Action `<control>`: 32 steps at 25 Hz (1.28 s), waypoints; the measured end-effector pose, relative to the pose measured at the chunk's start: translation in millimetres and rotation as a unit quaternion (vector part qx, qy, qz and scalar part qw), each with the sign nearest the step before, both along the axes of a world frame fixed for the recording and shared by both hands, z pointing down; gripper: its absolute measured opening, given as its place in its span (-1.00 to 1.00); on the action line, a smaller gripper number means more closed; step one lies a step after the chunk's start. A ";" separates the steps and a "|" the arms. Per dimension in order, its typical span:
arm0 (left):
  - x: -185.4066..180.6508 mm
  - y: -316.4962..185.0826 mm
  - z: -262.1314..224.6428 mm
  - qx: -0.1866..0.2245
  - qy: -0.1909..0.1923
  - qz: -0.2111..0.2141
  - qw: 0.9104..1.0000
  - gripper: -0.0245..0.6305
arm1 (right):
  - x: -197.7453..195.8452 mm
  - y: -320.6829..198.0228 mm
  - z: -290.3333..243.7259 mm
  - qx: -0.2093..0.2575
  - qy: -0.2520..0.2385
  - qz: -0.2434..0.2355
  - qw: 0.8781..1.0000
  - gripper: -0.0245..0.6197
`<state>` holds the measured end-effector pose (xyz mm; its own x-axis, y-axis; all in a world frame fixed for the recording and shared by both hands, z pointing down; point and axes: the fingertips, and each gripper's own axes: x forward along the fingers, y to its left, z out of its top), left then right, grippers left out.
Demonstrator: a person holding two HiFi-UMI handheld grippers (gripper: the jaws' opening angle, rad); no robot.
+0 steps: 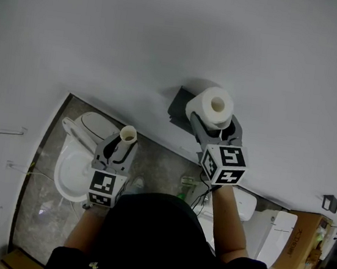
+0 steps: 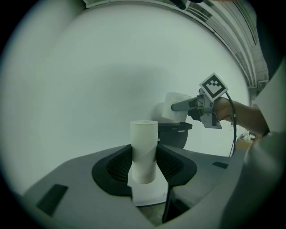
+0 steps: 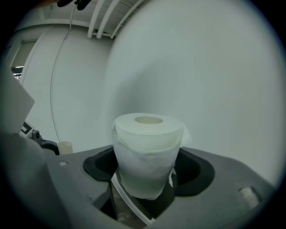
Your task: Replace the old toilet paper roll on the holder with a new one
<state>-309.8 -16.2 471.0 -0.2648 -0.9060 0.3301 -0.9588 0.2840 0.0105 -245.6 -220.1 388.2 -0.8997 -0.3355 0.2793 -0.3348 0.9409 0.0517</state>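
My right gripper (image 1: 215,120) is shut on a full white toilet paper roll (image 1: 211,105), held upright close to the dark wall holder (image 1: 178,104); the right gripper view shows that roll (image 3: 147,152) pinched between the jaws in front of the white wall. My left gripper (image 1: 124,144) is shut on an empty cardboard core (image 1: 128,135), upright, lower and to the left, over the toilet. In the left gripper view the core (image 2: 144,150) stands between the jaws, with the holder (image 2: 174,132), the new roll (image 2: 172,107) and the right gripper beyond it.
A white toilet (image 1: 75,162) with its lid up stands below the left gripper on a grey stone floor (image 1: 158,163). A green bottle (image 1: 185,188) sits on the floor by the wall. White appliances (image 1: 275,237) and a cardboard box (image 1: 305,241) stand at the lower right.
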 end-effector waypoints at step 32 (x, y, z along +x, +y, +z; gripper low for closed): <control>-13.5 19.4 23.0 -0.013 0.022 -0.001 1.000 -0.37 | -26.3 -8.0 41.6 0.007 0.080 0.024 0.996 0.40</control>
<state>-323.3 3.2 494.0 -0.2504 -0.8964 0.3659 -0.9572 0.2859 0.0456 -271.9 -228.2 429.8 -0.8269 -0.3822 0.4126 -0.3664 0.9226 0.1204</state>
